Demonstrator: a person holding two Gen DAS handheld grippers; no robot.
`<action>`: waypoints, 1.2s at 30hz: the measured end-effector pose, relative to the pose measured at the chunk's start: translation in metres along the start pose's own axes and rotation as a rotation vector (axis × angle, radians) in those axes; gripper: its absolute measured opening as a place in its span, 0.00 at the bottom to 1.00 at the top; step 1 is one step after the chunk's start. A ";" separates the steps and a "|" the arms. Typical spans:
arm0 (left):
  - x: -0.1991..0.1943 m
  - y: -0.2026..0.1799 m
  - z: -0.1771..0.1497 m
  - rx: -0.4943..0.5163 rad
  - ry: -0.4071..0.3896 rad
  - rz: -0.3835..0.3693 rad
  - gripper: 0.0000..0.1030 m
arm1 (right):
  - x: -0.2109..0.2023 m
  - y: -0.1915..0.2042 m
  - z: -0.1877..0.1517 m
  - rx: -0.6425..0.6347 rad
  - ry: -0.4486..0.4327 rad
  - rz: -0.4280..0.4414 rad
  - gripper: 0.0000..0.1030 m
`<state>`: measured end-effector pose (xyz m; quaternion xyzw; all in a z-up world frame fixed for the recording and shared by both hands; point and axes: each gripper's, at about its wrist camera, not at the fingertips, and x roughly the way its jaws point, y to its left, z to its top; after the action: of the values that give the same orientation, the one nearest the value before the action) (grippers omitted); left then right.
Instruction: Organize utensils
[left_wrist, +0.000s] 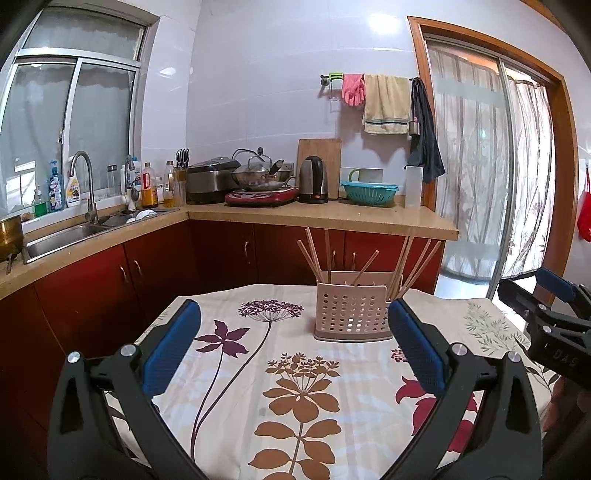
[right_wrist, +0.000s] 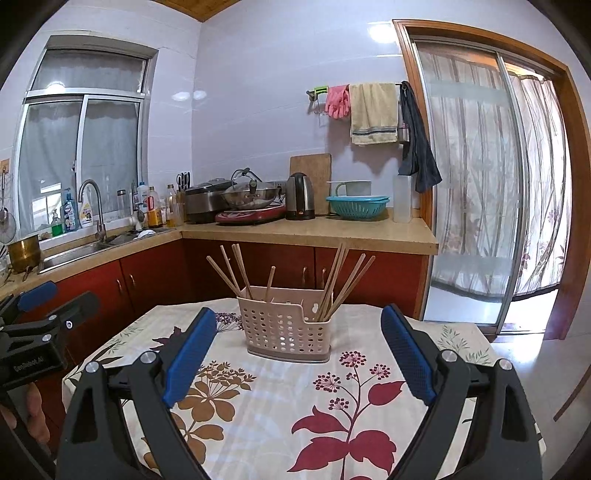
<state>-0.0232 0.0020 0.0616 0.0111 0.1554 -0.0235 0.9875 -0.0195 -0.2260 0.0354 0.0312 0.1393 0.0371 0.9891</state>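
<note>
Grippers both w/ jaws apart, empty; right view alone shows chopsticks (right_wrist: 334, 286) in holder (right_wrist: 286, 325) end compartment

**Open tabletop in front, one upright holder at the far end**

A flowered tablecloth (left_wrist: 295, 387) covers the table, and the near and middle stretch is bare cloth, open to a hand from front and both sides. The single obstacle is a perforated beige utensil holder (left_wrist: 352, 314) standing upright toward the far edge. Wooden chopsticks (left_wrist: 413, 262) fan out of its top, leaning left and right, so the air above it is cluttered. The left gripper (left_wrist: 294, 328) and right gripper (right_wrist: 299, 332) hover short of it, jaws spread wide, nothing between them. Red cabinets (left_wrist: 221, 254) stand beyond the table.
</note>
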 end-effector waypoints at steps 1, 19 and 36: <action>-0.002 0.001 0.001 -0.002 0.000 -0.001 0.96 | 0.000 0.000 0.000 0.000 0.000 0.000 0.86; -0.006 0.005 0.005 -0.012 -0.003 0.004 0.96 | -0.001 0.002 0.000 -0.002 -0.002 -0.003 0.86; -0.001 0.013 0.006 -0.024 -0.008 0.018 0.96 | -0.001 0.001 0.000 -0.001 0.001 -0.002 0.86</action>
<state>-0.0212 0.0145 0.0678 0.0007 0.1516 -0.0129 0.9884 -0.0207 -0.2247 0.0358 0.0307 0.1396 0.0360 0.9891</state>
